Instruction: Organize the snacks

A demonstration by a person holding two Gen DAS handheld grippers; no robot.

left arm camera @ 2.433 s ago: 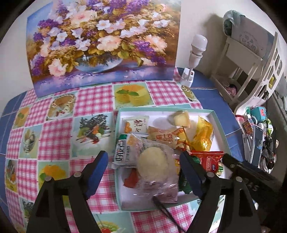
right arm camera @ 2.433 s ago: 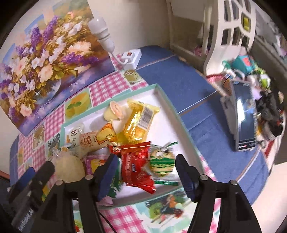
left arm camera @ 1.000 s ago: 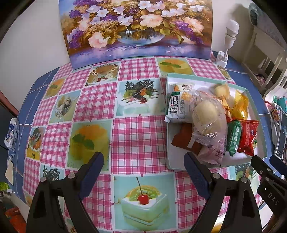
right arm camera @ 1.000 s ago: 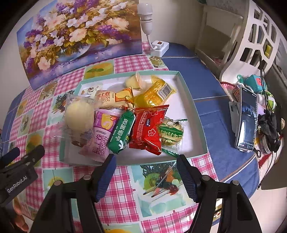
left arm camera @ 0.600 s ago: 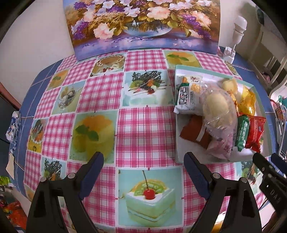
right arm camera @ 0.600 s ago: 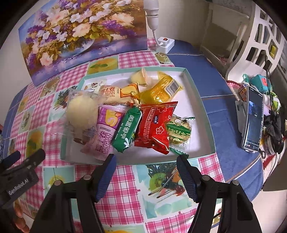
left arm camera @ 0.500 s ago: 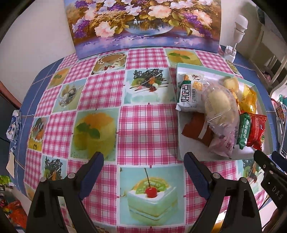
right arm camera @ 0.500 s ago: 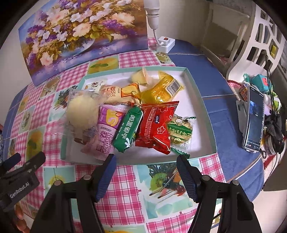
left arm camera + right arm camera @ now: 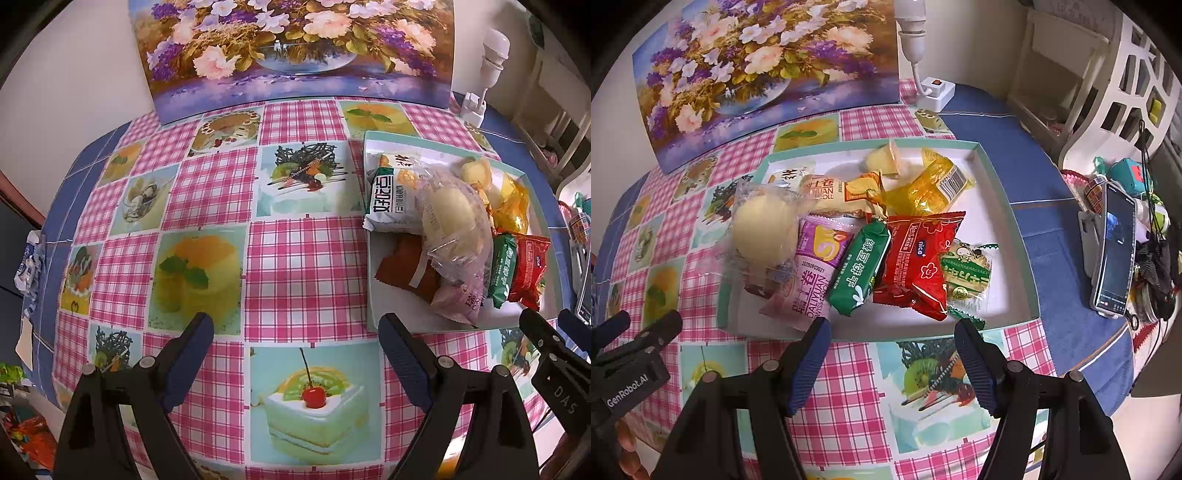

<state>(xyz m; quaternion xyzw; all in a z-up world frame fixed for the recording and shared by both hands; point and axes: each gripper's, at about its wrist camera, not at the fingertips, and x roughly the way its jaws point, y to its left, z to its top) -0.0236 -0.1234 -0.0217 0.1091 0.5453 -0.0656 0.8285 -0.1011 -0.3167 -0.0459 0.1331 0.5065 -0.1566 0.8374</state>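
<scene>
A shallow teal-rimmed white tray (image 9: pixel 1008 206) holds several wrapped snacks: a round bun in clear wrap (image 9: pixel 764 225), a purple pack (image 9: pixel 812 269), a green pack (image 9: pixel 860 269), a red pack (image 9: pixel 919 258), a yellow pack (image 9: pixel 934 188). The tray (image 9: pixel 373 310) lies at the right of the left wrist view, with a white-green pack (image 9: pixel 388 199) and a brown pack (image 9: pixel 406 269) on its near side. My left gripper (image 9: pixel 295 350) is open and empty over the tablecloth, left of the tray. My right gripper (image 9: pixel 892 354) is open and empty just before the tray's near rim.
A flower painting (image 9: pixel 295 48) leans on the wall behind the pink checked tablecloth (image 9: pixel 303 266). A lamp on a power strip (image 9: pixel 934 92) stands at the back. A phone on a stand (image 9: pixel 1113 251) and small clutter sit right of the tray; a white chair (image 9: pixel 1126 85) stands beyond.
Both grippers have drawn back from the tray, empty and open. The left one has shifted left over the bare tablecloth. The snacks lie still in the tray.
</scene>
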